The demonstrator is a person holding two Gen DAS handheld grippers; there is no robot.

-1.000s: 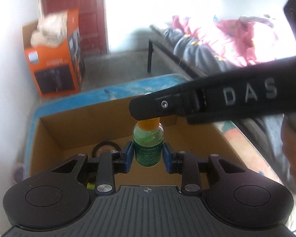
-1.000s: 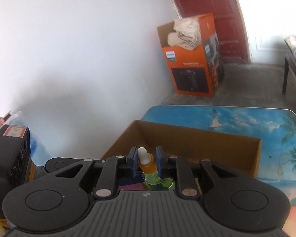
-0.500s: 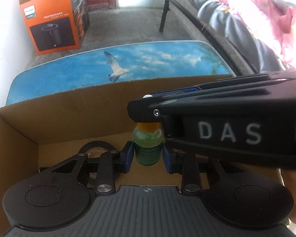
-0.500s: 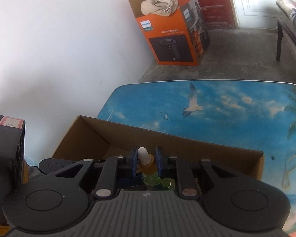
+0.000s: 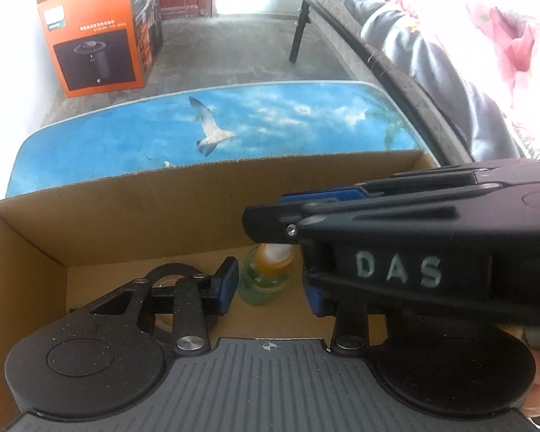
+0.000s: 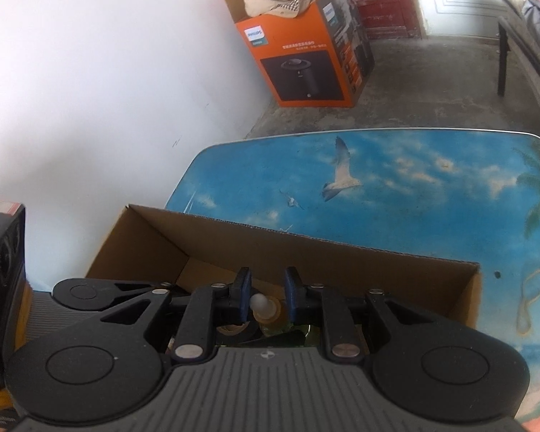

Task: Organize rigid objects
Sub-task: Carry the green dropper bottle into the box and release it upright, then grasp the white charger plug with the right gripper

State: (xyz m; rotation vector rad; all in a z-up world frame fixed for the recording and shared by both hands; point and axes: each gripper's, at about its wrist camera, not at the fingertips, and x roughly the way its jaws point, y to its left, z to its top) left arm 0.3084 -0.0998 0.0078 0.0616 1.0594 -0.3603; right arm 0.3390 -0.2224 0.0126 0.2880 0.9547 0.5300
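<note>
Inside the cardboard box (image 5: 133,216) on the seagull-print table (image 5: 270,126), I see the small green bottle (image 5: 261,288) standing on the floor beside a black tape roll (image 5: 172,273). My left gripper (image 5: 270,284) is opening, its pads clear of the bottle. My right gripper (image 6: 268,297) brackets the white dropper tip (pads apparently not pressing it), jaws parting slightly.
</note>
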